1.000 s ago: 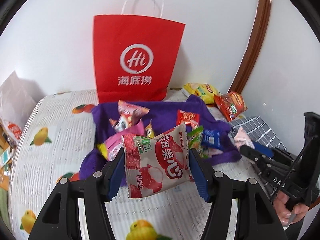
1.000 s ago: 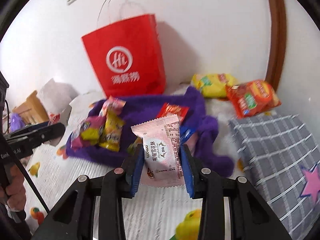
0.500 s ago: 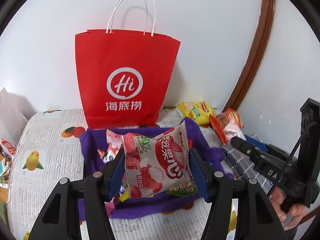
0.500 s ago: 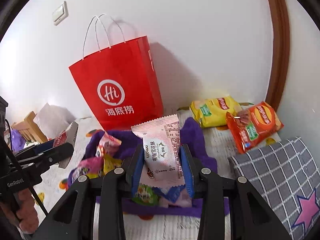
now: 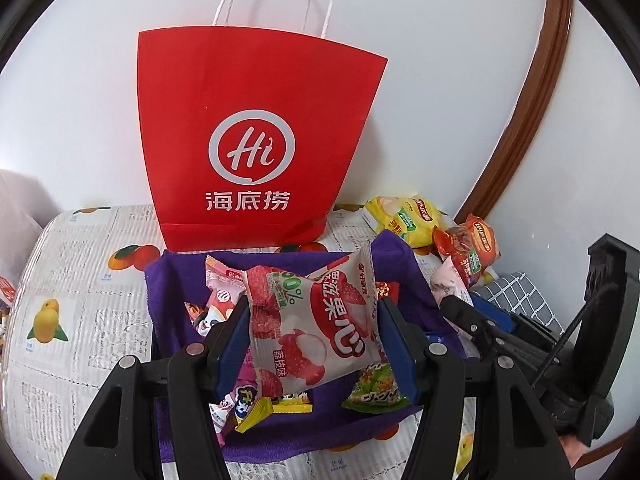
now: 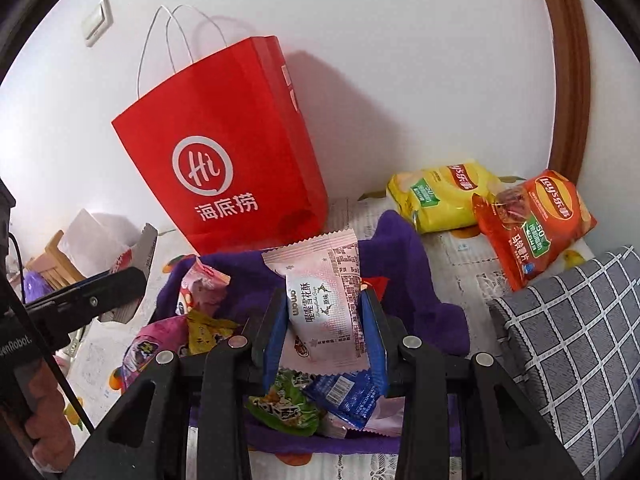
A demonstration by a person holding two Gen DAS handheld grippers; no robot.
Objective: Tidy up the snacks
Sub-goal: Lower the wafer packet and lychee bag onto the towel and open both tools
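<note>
1. Right wrist view only: wall switch, checked cushion.
2. Left gripper clamps lychee packet between pads, above purple cloth.
3. Right gripper clamps pink packet, before red bag.

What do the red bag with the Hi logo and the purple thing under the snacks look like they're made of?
The red bag looks like matte paper: stiff, sharply creased sides and twisted white cord handles. The purple cloth looks like soft, fuzzy fabric, perhaps fleece or towelling: it rumples in limp folds and shows no shine.
</note>
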